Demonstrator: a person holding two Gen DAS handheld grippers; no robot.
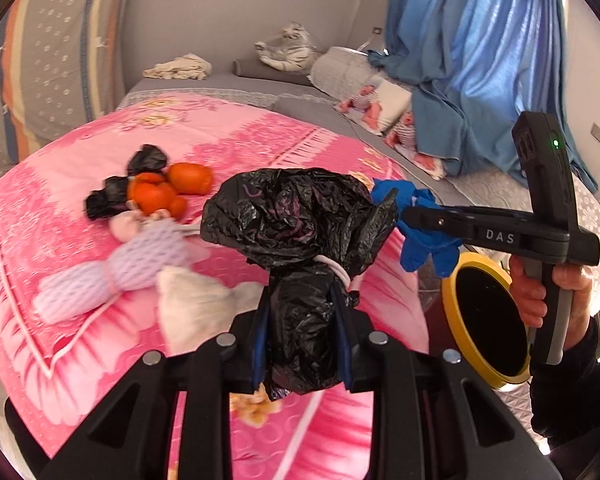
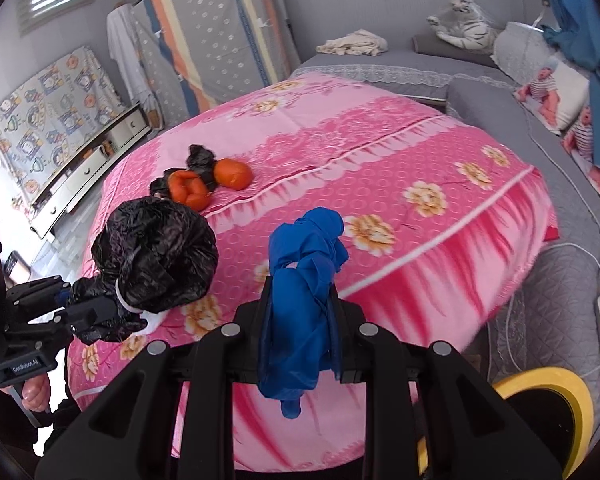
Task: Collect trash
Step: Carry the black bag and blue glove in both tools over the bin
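We clamp the tied black bag point(image 1: 296, 232) in our left gripper point(image 1: 302, 328) and the blue glove point(image 2: 304, 292) in our right gripper point(image 2: 300, 320), probably for the yellow-rimmed bin point(image 1: 452, 292)

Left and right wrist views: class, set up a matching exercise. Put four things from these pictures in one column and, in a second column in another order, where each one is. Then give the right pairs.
Things
1. black plastic bag
2. blue glove
3. orange peels
4. toy tiger

Places
A. lying loose on the pink bedspread
B. clamped in the right tongs
C. at the far end of the bed, by the wall
D. clamped in the left tongs

Pairs: 1-D, 2-B, 3-A, 4-C
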